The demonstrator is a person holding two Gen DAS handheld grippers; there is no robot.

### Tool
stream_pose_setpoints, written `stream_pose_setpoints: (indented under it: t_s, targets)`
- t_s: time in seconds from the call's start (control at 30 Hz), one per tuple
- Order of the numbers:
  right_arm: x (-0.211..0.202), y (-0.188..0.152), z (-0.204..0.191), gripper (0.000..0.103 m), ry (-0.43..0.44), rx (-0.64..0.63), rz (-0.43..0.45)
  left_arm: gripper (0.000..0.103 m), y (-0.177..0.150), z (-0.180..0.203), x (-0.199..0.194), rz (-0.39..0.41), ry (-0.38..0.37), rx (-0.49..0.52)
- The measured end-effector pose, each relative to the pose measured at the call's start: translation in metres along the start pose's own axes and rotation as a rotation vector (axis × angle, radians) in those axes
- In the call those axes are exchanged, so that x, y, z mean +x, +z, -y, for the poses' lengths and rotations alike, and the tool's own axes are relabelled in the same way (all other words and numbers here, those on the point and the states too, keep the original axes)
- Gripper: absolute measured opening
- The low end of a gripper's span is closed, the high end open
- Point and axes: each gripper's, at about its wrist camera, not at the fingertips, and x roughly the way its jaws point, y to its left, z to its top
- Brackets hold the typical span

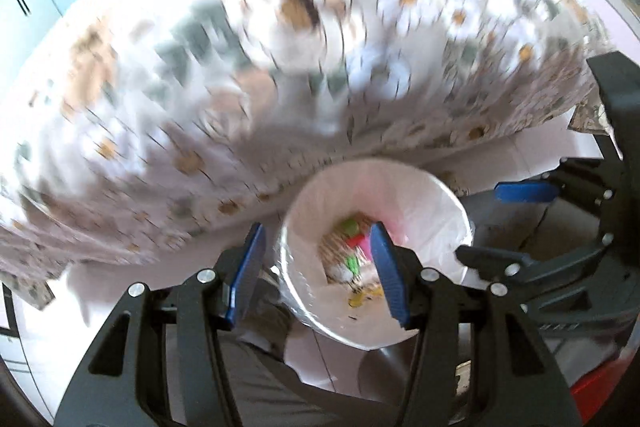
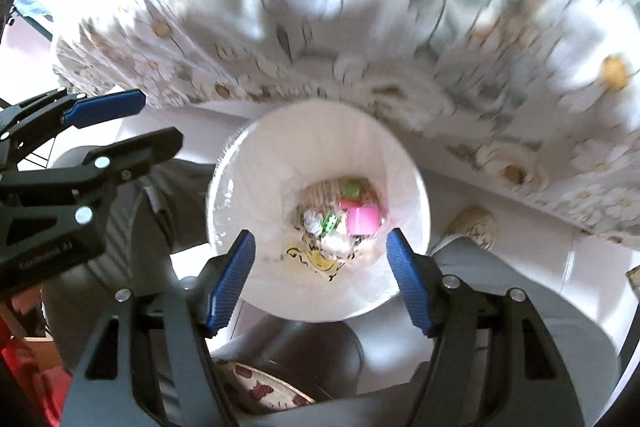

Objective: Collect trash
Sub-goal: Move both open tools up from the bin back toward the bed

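Note:
A white bin lined with a white bag (image 1: 432,203) (image 2: 404,163) stands on the floor below the table edge. Colourful trash (image 1: 352,255) (image 2: 344,223) lies at its bottom: pink, green and yellow pieces. My left gripper (image 1: 320,271) is open and empty, above the bin's left rim. My right gripper (image 2: 322,275) is open and empty, directly over the bin mouth. The right gripper shows in the left wrist view (image 1: 496,223) at the right, and the left gripper shows in the right wrist view (image 2: 156,119) at the left.
A table with a daisy-print cloth (image 1: 280,75) (image 2: 360,27) hangs just beyond the bin, blurred. The person's grey-trousered legs (image 2: 532,291) and a slipper (image 2: 476,223) flank the bin. Something red (image 2: 24,367) lies at the lower left.

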Motion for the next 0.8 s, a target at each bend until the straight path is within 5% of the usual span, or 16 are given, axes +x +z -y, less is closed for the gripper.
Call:
stream_pose_setpoints:
  t_s: [0.43,0.8]
  targets:
    - [-0.153,0.023,-0.001,0.073,-0.033,-0.052,0.326,0.069,0.045,-0.04,-0.119,0.261,0.076,-0.002]
    - [-0.24,0.066,0.006,0.078,-0.08,-0.07,0.504,0.073,0.092,-0.073,-0.156,0.356,0.138,-0.029]
